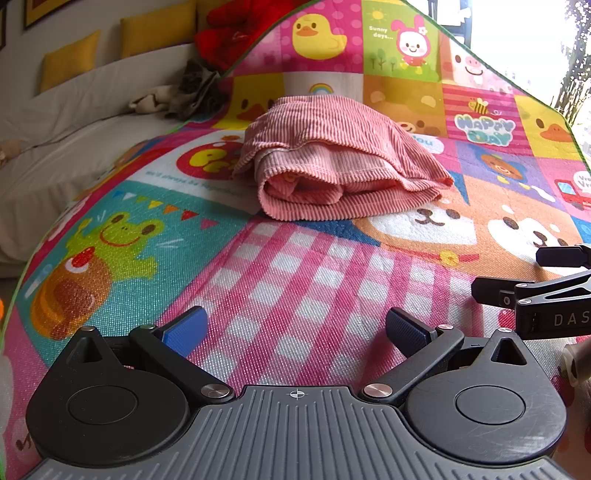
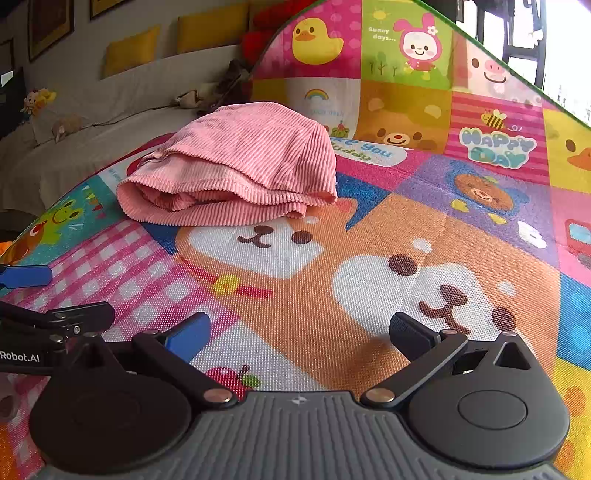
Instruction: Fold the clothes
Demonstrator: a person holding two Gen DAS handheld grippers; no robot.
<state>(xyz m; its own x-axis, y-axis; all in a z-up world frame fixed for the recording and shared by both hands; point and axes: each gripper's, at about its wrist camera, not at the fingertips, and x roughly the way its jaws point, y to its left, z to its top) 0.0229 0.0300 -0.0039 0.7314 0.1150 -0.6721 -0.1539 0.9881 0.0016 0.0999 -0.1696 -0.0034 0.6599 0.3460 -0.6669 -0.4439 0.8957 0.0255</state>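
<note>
A pink ribbed garment (image 1: 332, 158) lies folded into a thick bundle on the cartoon play mat (image 1: 295, 280); the right wrist view shows the same garment (image 2: 236, 170) up and to the left on the mat (image 2: 332, 295). My left gripper (image 1: 295, 332) stands open over the pink checked patch, well short of the garment, with nothing between its blue pads. My right gripper (image 2: 299, 332) is open too, above the dog picture, empty. Each gripper's black fingers show at the edge of the other's view: the right one (image 1: 535, 280), the left one (image 2: 44, 295).
A white sofa (image 1: 74, 122) with yellow cushions (image 1: 70, 59) runs along the mat's far left edge, with a red plush (image 1: 236, 29), some crumpled cloth (image 1: 177, 96) and small soft toys (image 2: 37, 99) on it. Bright windows (image 2: 535, 44) stand at the far right.
</note>
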